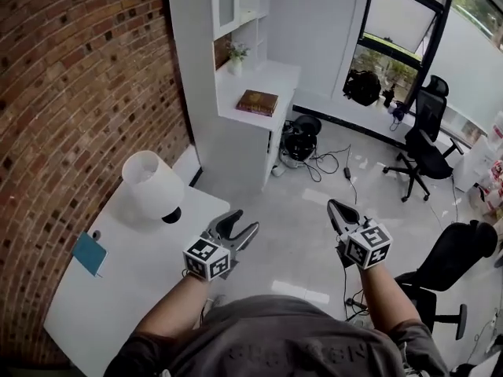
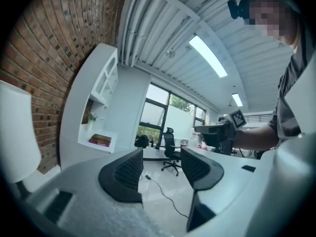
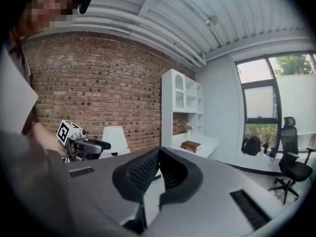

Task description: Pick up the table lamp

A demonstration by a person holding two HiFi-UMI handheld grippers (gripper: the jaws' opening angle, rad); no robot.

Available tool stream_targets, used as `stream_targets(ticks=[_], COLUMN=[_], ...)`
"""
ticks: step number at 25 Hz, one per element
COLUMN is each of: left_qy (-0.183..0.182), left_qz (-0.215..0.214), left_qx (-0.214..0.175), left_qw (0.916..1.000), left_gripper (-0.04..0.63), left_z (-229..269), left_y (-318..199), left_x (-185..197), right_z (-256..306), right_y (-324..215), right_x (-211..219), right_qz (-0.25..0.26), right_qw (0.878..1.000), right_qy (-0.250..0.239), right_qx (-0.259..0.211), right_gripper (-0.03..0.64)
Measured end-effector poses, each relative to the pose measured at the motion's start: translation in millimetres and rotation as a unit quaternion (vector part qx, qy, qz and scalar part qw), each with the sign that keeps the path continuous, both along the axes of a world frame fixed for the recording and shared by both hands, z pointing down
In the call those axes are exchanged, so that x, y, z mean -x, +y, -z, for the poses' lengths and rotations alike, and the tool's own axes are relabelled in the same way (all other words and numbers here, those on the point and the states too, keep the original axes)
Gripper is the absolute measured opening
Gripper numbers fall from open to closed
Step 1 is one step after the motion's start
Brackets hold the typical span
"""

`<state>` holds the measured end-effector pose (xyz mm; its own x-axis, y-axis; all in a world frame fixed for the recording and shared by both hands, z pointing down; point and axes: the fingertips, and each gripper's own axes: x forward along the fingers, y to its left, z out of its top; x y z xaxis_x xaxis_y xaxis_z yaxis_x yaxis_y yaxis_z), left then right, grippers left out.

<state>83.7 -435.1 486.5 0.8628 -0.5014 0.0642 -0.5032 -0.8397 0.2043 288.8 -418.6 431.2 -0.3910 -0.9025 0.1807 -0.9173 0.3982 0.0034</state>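
The table lamp has a white shade and a black base and stands on the white table, close to the brick wall. My left gripper hovers past the table's right edge, to the right of the lamp, open and empty. In the left gripper view the jaws stand apart and the lamp shade fills the left edge. My right gripper is over the floor, further right, shut on nothing. The right gripper view shows its tips meeting, with the lamp far off at left.
A teal notebook lies on the table near the wall. A white counter with a brown book and shelves stands beyond. Cables run over the floor. Black office chairs stand at right.
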Motion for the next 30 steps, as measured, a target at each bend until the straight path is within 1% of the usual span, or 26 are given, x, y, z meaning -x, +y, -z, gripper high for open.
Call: stream_targets(ticks=[3, 7, 12, 15, 17, 20, 24, 30], left_qy=[-0.007, -0.026, -0.062, -0.08, -0.085, -0.078, -0.078, -0.085], left_qz=[0.06, 0.141, 0.225, 0.266, 0.293, 0.325, 0.352, 0.386], left_qx=[0.002, 0.006, 0.016, 0.021, 0.024, 0.035, 0.037, 0.04], left_qw=[0.9981, 0.9897, 0.9723, 0.9604, 0.952, 0.9419, 0.932, 0.9177], left_gripper=[0.219, 0.219, 0.219, 0.219, 0.219, 0.219, 0.219, 0.219], left_z=[-16.8, -45.9, -91.5, -119.3, -136.4, -158.2, -186.5, -224.1], left_y=[-10.9, -24.7, -27.6, -31.5, -37.1, -49.5, -69.2, -110.4], left_x=[43.0, 104.4, 172.3, 207.6, 228.2, 251.9, 276.2, 299.0], right_z=[-6.6, -22.9, -49.2, -67.4, -80.8, -100.3, -126.1, -165.5], right_y=[-29.4, -67.9, -97.4, -109.5, -116.7, -123.7, -129.7, -133.8], right_x=[35.6, 90.0, 158.8, 197.0, 218.0, 240.5, 259.3, 261.1], right_qz=[0.045, 0.104, 0.169, 0.196, 0.208, 0.223, 0.232, 0.238], right_qw=[0.999, 0.994, 0.985, 0.98, 0.978, 0.975, 0.973, 0.971], right_qy=[0.01, 0.028, 0.026, 0.02, 0.013, 0.013, 0.016, 0.016], right_qx=[0.0, -0.004, -0.002, 0.0, 0.005, 0.008, 0.013, 0.021], right_gripper=[-0.006, -0.006, -0.006, -0.006, -0.006, -0.006, -0.006, -0.006])
